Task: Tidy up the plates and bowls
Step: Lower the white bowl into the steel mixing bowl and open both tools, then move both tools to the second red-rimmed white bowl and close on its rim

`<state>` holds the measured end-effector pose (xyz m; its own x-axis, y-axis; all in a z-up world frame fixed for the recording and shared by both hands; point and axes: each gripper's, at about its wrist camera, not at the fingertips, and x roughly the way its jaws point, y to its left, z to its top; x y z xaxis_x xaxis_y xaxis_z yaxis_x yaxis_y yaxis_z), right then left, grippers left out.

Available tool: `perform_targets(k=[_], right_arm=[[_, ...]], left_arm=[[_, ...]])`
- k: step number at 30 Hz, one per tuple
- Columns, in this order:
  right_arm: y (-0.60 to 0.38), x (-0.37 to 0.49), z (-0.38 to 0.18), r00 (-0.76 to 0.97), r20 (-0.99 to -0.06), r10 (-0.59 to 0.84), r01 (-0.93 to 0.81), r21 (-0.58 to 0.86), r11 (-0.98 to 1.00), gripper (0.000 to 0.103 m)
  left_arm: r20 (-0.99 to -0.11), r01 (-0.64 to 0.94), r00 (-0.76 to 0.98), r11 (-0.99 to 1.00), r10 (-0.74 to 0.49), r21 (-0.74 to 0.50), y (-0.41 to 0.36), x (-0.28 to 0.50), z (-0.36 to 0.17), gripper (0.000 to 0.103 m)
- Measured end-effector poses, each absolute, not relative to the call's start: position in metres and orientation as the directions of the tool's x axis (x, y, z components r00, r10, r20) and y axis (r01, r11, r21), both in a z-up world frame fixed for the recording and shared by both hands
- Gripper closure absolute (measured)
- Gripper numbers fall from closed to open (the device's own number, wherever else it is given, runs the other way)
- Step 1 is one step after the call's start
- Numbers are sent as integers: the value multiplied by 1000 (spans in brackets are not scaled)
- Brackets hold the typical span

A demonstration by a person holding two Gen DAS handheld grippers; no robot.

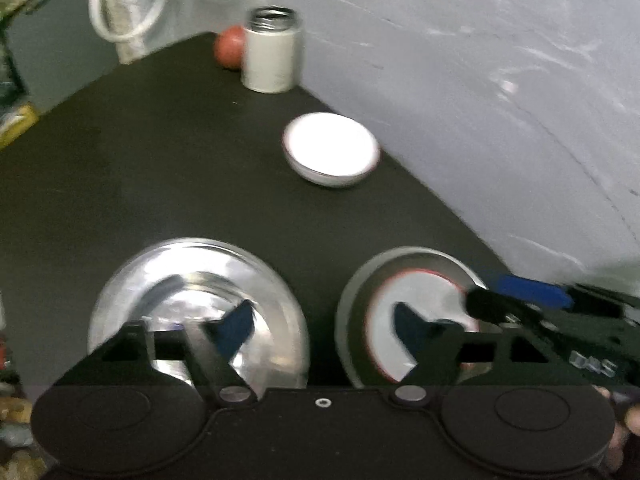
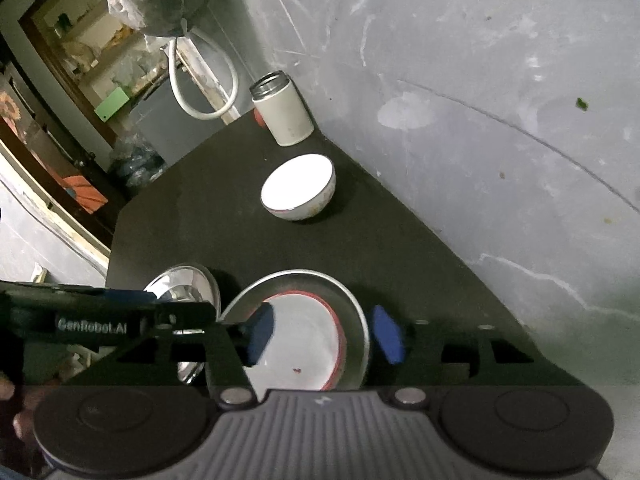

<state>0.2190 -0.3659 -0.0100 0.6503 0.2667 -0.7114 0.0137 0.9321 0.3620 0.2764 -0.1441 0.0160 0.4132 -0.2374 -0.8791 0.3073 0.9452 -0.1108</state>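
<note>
The black tabletop [image 2: 400, 248] holds everything. Nearest the white bowl [image 2: 298, 188] sits a gray plate [image 2: 356, 320] with a red-rimmed white plate [image 2: 304, 340] inside. Beside it lies a shiny steel plate [image 1: 192, 300]. The white bowl looks empty. Both the right tool [image 2: 324, 336] and the left tool [image 1: 324, 320] are open, holding nothing. Close slowly on the gray plate's rim, keeping it level.

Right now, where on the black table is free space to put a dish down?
Bare table lies left of the white bowl, between the canister and the steel plate. The near edge is crowded: steel plate, gray plate, both grippers.
</note>
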Motion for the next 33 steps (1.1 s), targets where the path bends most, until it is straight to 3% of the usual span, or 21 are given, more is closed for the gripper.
perform_targets(k=[2,6,10,20,27,33], right_arm=[[-365,221,-14,655,-703,277,10,375,927,30],[-360,229,-18,662,-692,288,10,393,920,15],[-354,239,-23,675,-682,283,18,398,917,9],[-339,278,-26,724,-665,185,93,359,929,9],[-334,319,-27,735,-673,85,177,312,934,9],[-332,350,-35,704,-708,53,216,285,934,17]], left_arm=[[-879,271,447,962,-167,-45,-142,280,13,8],[-886,223,460,974,-63,47,-134,291,6,4],[-890,195,456,979,-33,64,-122,306,3,2],[-877,189,480,978,-15,87,-116,354,5,2],[-852,256,517,965,-82,62,-129,402,2,2],[-851,323,505,946,-143,32,-142,434,-10,2]])
